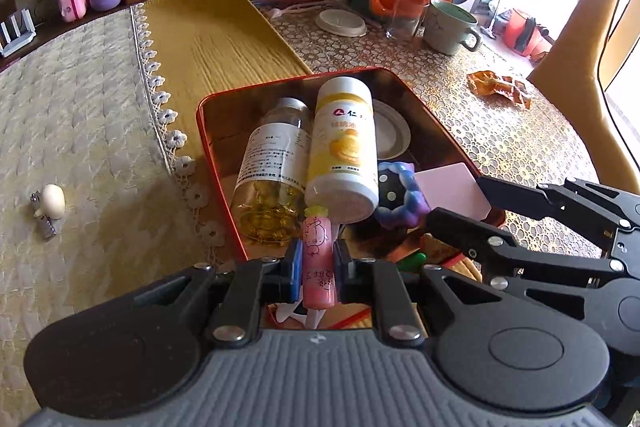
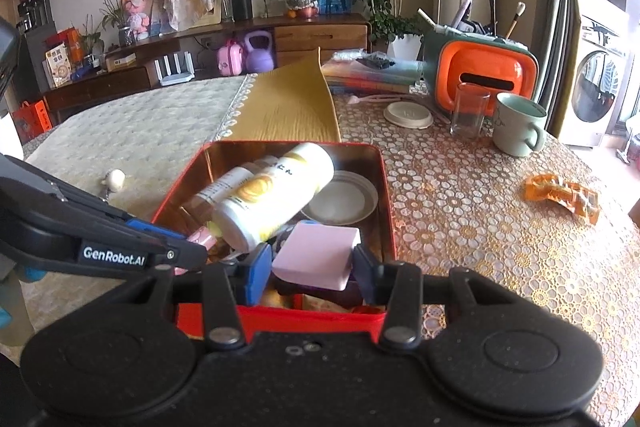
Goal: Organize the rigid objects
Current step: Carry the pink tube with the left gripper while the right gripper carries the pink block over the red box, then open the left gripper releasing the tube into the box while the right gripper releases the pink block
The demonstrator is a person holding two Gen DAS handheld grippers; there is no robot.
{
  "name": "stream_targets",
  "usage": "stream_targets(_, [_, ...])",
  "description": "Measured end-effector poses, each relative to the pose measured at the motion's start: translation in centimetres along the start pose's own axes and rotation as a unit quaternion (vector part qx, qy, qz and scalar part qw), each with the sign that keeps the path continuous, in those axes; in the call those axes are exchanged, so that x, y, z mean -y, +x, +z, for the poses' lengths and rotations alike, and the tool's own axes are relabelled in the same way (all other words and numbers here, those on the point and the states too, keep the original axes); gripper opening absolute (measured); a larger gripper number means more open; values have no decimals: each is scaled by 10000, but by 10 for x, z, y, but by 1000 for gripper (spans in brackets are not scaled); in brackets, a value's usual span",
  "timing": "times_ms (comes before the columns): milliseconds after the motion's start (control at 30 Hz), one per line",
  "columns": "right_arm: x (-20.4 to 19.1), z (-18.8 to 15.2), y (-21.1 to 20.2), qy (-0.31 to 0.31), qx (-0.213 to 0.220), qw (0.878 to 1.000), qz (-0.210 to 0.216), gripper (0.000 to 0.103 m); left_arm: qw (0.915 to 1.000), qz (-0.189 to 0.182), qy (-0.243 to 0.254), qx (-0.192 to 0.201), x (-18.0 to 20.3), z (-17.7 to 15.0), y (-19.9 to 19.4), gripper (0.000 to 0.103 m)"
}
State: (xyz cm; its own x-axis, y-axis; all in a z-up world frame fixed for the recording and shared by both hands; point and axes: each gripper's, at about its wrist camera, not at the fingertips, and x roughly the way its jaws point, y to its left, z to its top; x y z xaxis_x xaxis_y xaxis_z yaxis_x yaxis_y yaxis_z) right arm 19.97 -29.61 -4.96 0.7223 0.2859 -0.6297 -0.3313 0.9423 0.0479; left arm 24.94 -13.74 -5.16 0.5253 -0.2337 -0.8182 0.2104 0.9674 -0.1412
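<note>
A red tin box (image 1: 208, 155) (image 2: 386, 195) on the table holds a white and yellow bottle (image 1: 344, 143) (image 2: 276, 195), a clear bottle of yellow capsules (image 1: 272, 167), a round white lid (image 1: 390, 131) (image 2: 340, 201) and a blue-purple toy (image 1: 398, 195). My left gripper (image 1: 317, 263) is shut on a pink tube (image 1: 317, 259) at the box's near edge. My right gripper (image 2: 312, 267) is shut on a pink block (image 2: 316, 255) (image 1: 456, 187) over the box's near right corner.
A white mushroom-shaped clip (image 1: 50, 205) (image 2: 114, 179) lies on the quilted cloth to the left. A mug (image 2: 518, 125), a glass (image 2: 468, 109), a white lid (image 2: 408, 115), an orange case (image 2: 480, 79) and an orange wrapper (image 2: 564, 197) lie on the lace cloth.
</note>
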Motion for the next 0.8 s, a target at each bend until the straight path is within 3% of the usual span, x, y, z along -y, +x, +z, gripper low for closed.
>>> stream_targets(600, [-1,-7,13,-9,-194,9998,-37,43,9998,-96,0,-177,-3,-1,12,16])
stream_targets(800, [-1,-8,12,12,-225,9997,-96,44,9996,-37,207,-170,1,-3,11,16])
